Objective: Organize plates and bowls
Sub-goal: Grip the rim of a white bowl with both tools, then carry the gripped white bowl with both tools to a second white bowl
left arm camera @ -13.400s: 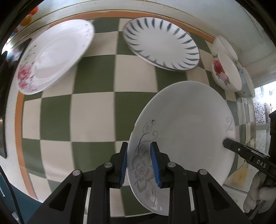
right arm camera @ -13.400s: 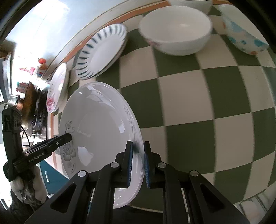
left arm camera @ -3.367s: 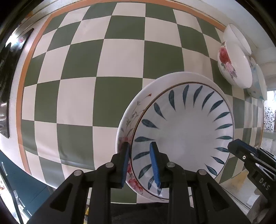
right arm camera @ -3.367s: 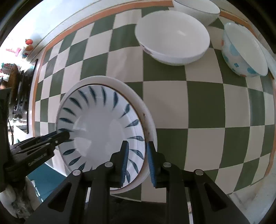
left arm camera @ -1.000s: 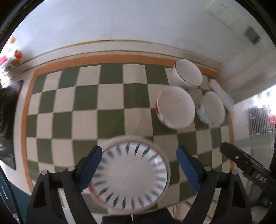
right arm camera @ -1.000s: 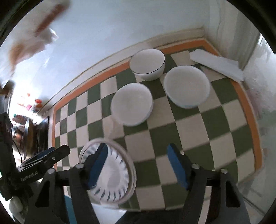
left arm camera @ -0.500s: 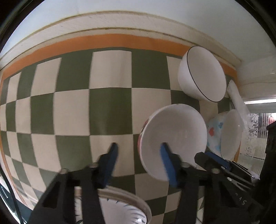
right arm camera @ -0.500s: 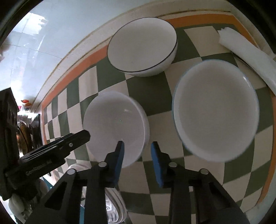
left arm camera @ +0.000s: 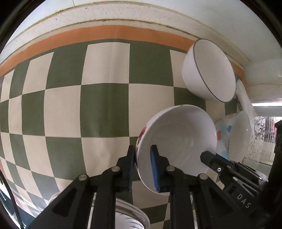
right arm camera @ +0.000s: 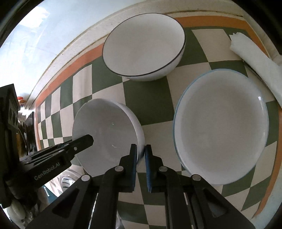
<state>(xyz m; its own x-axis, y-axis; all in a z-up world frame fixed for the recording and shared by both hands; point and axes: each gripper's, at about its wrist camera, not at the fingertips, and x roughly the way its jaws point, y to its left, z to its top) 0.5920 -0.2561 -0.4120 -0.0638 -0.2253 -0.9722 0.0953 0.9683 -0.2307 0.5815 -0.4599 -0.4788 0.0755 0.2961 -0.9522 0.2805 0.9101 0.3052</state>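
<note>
Left gripper (left arm camera: pixel 142 159) clamped on the near-left rim of the floral bowl (left arm camera: pixel 178 139), one blue pad outside the wall, the other inside. Right gripper (right arm camera: pixel 140 156) likewise pinched on the opposite rim of the same bowl (right arm camera: pixel 105 133), wall squeezed between its blue pads. Seen from the left wrist, the right gripper's black finger (left arm camera: pixel 209 157) reached over the bowl's far edge; seen from the right wrist, the left gripper's finger (right arm camera: pixel 82 141) lay across the bowl's white inside. Bowl gripped from both sides over the green-and-cream checked cloth (left arm camera: pixel 104 109); could not tell whether its base touched the cloth or hung just clear. Red flower print visible on the outer wall near the left pads.

Just beside it, toward the right, sat the blue-dotted bowl (left arm camera: pixel 238 139), wide and shallow, pale blue at the rim in the right wrist view (right arm camera: pixel 222 126). Behind both, near the orange border (left arm camera: pixel 112 34) and the cream wall ledge (left arm camera: pixel 123 15), stood the dark-rimmed white bowl (left arm camera: pixel 209 70), upright and apart from the other two. Folded white paper (right arm camera: pixel 255 58) lay along the cloth's right edge past the dotted bowl. Blue-leaf plate stack (left arm camera: pixel 126 216) partly hidden under the left gripper's arms at the near edge.
</note>
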